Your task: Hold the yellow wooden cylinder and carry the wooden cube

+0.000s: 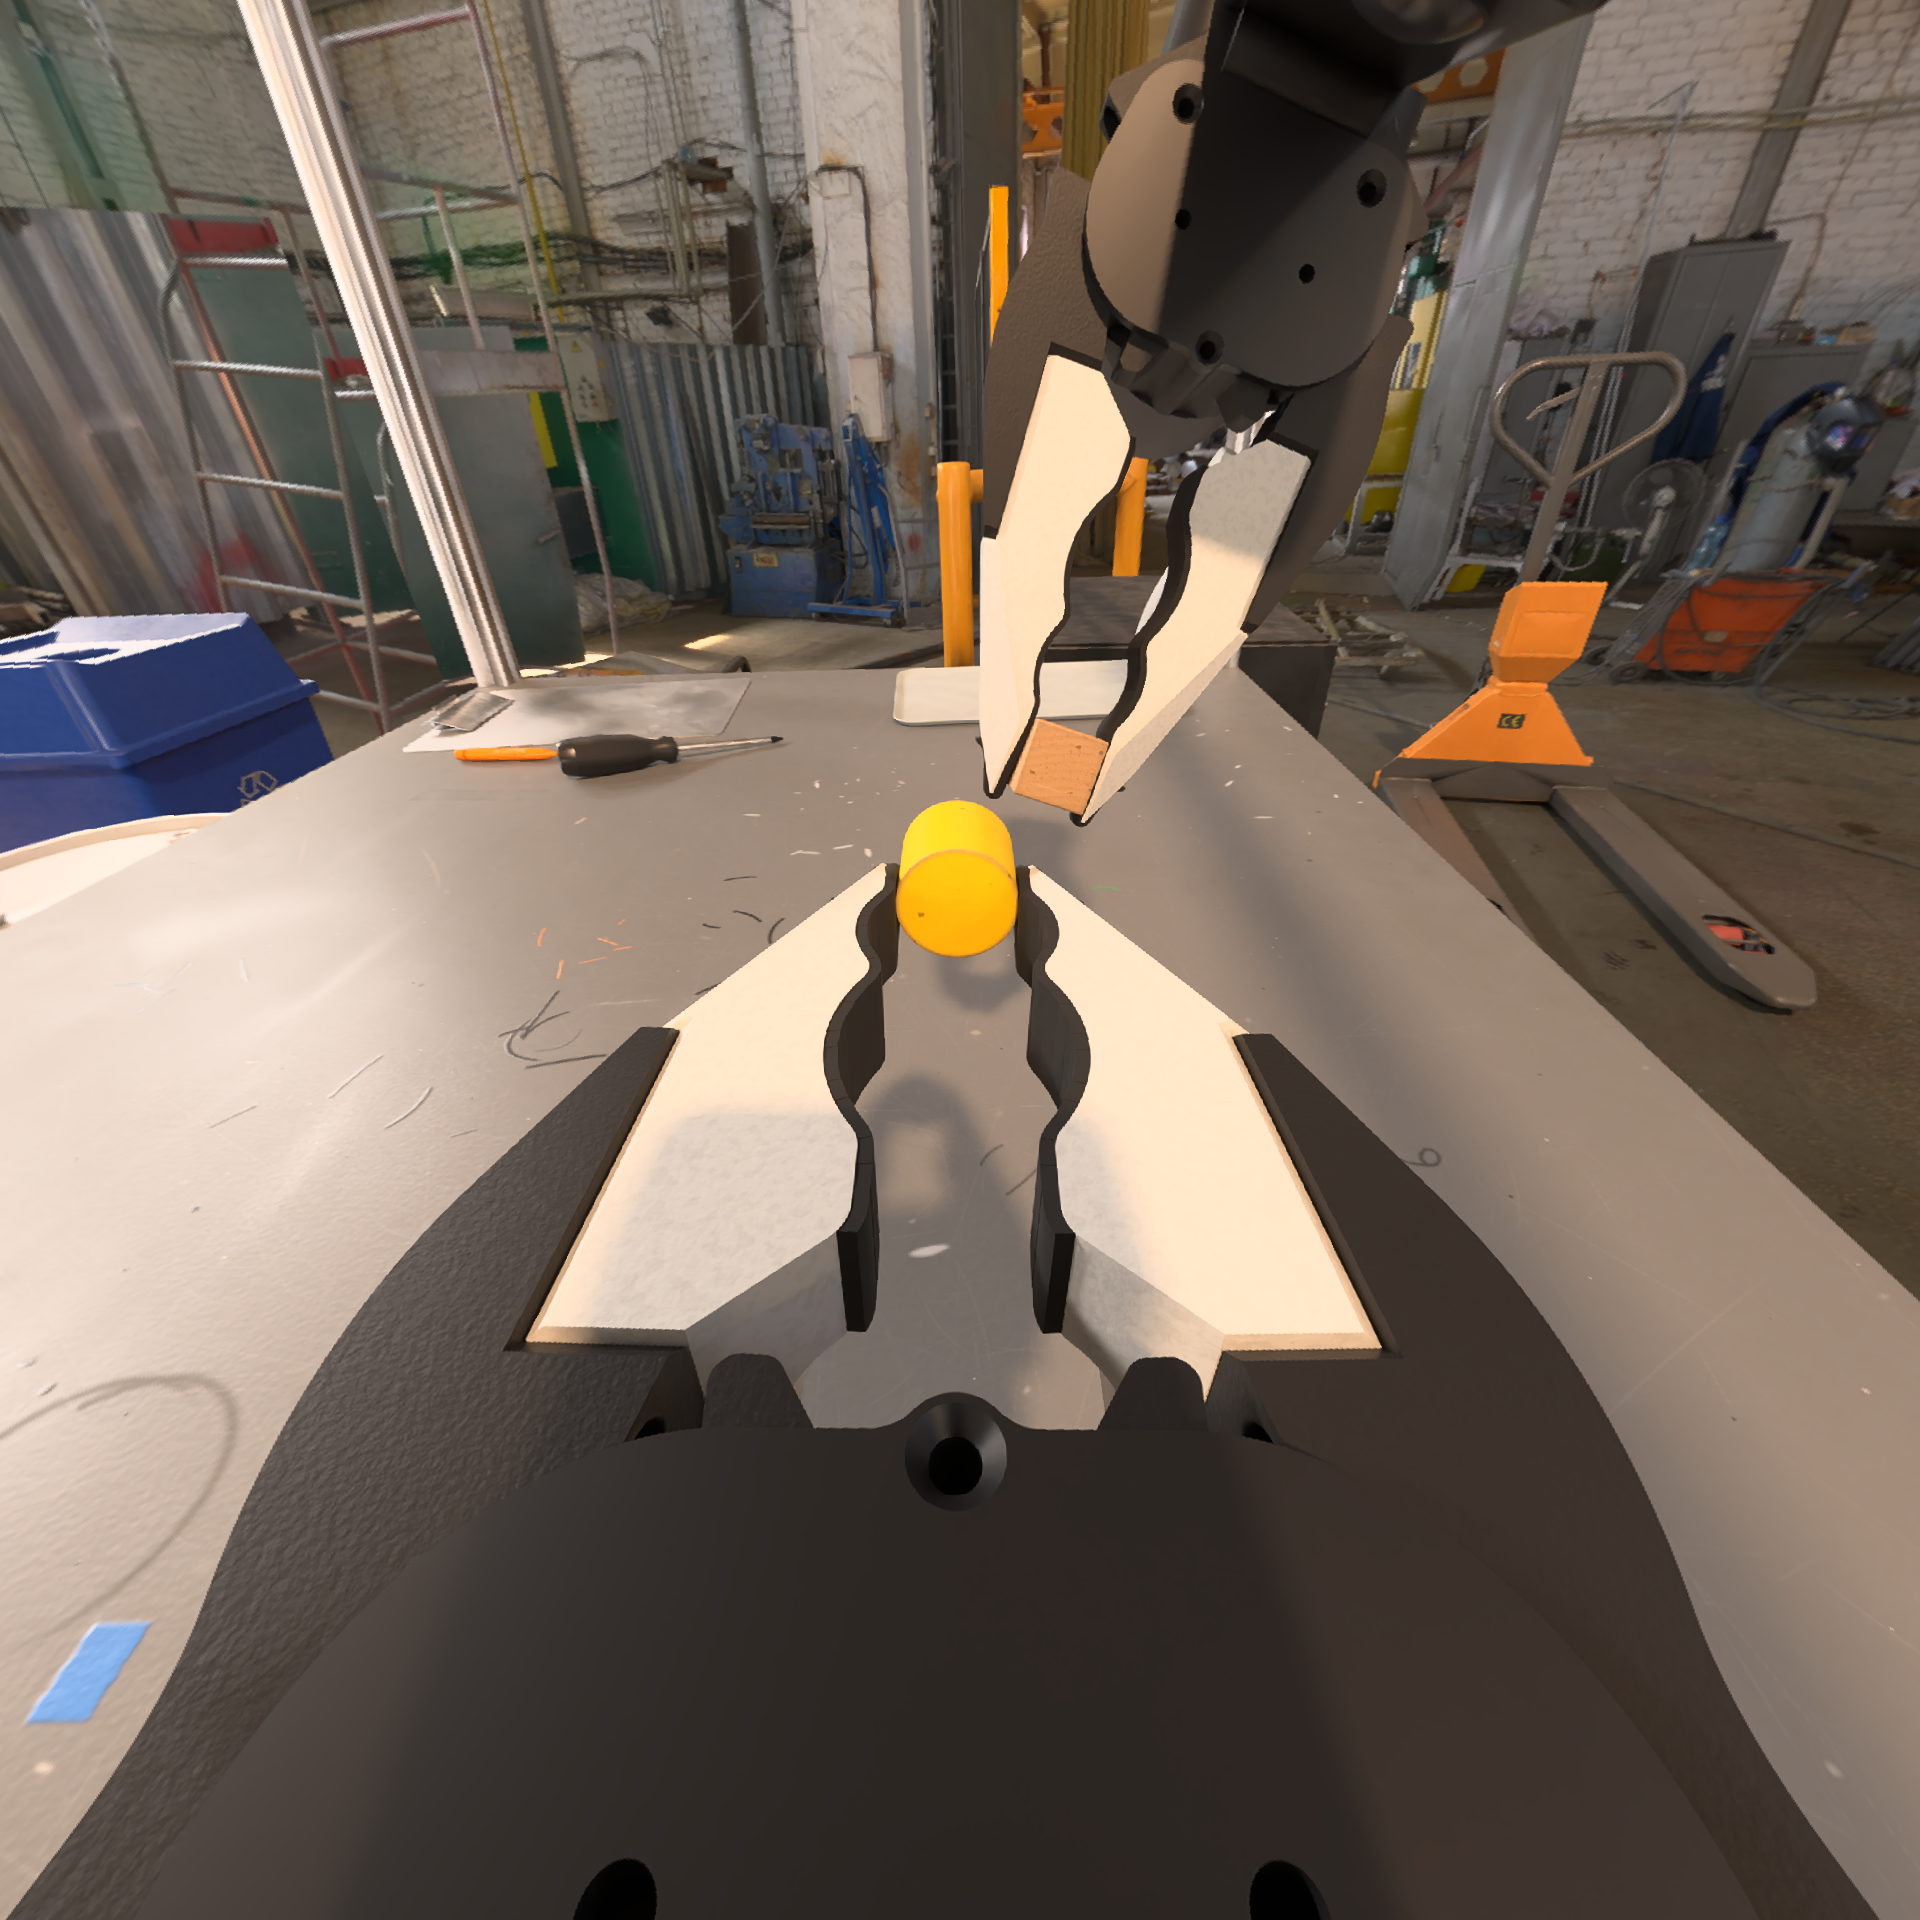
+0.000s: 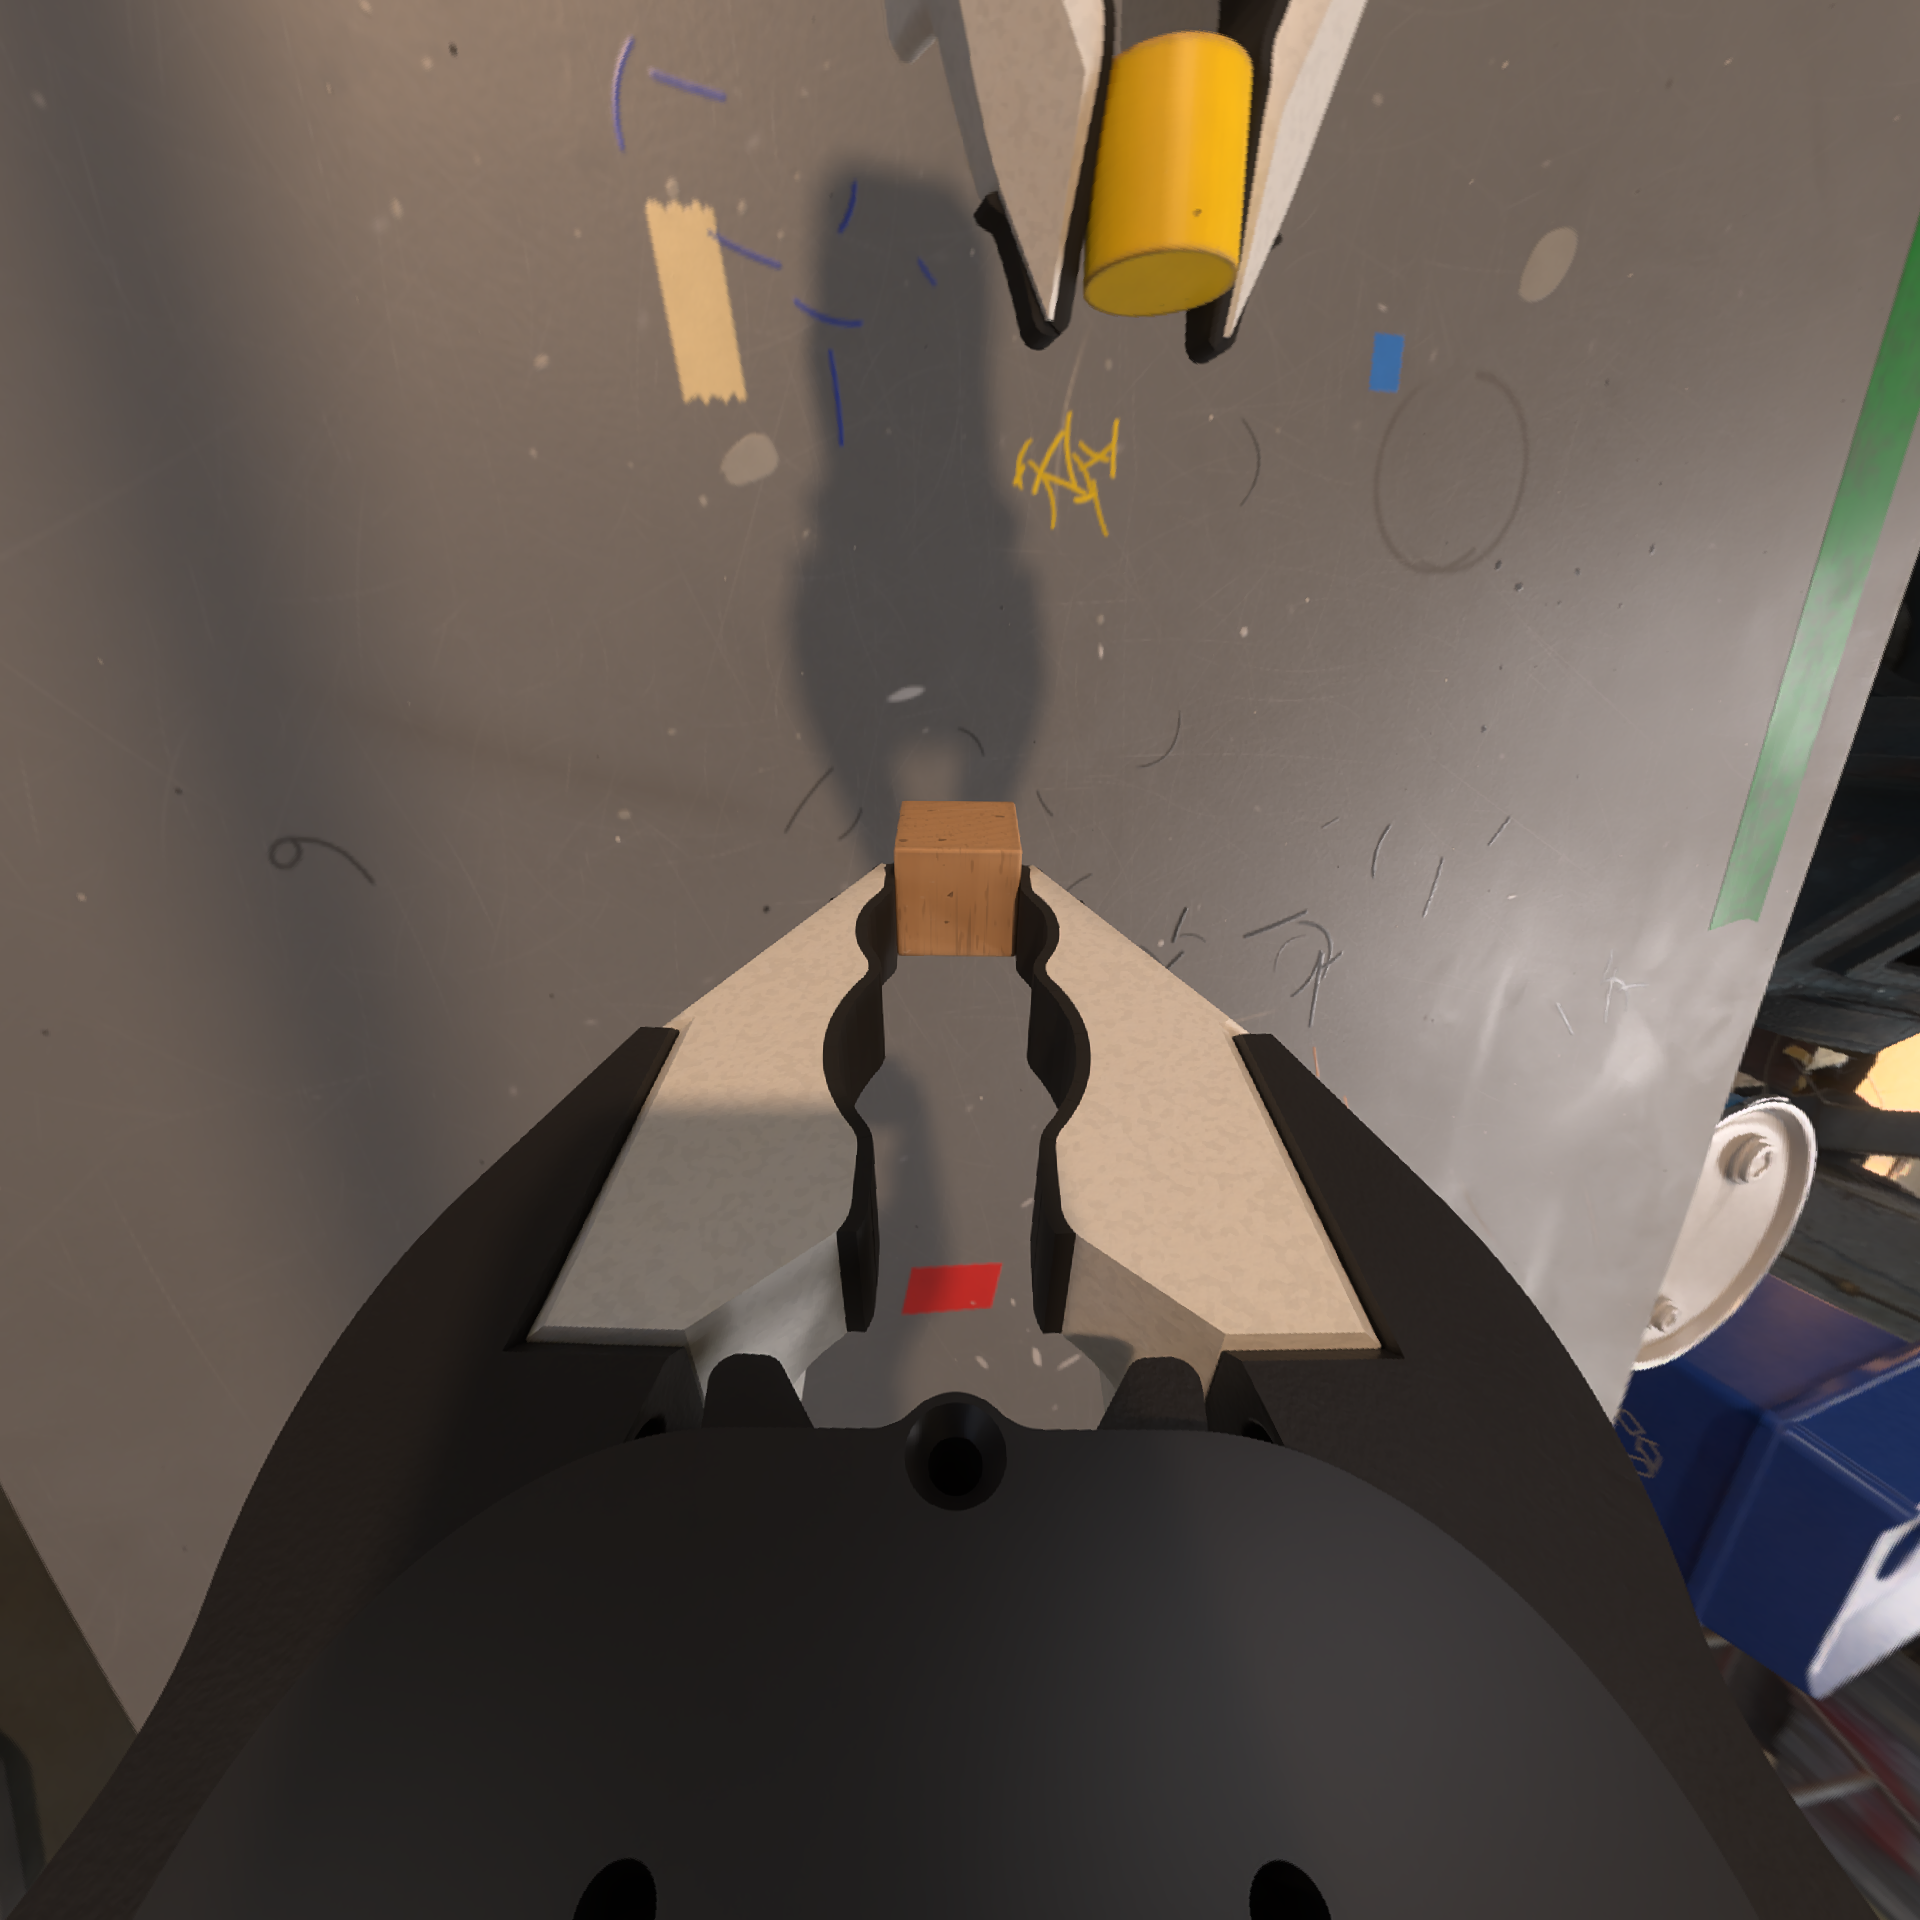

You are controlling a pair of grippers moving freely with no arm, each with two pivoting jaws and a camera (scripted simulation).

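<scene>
**Both pieces gripped above the table**

My left gripper [image 1: 956, 883] clamps the yellow wooden cylinder [image 1: 956, 894] at its fingertips. My right gripper [image 2: 954, 883] pinches the wooden cube [image 2: 954, 883], just beside the cylinder, over the grey table [image 1: 312, 1039].

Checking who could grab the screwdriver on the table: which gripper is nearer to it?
Right, by a small margin. The right gripper, shut on the wooden cube, hangs just right of the screwdriver. The left gripper, clamping the yellow cylinder, sits nearer the camera.

Desk [image 1: 312, 1039]: screwdriver [image 1: 623, 752] and metal sheet [image 1: 613, 707] near far edge, white tray [image 1: 935, 696] beside them; blue bin [image 1: 135, 707] off left edge.
</scene>
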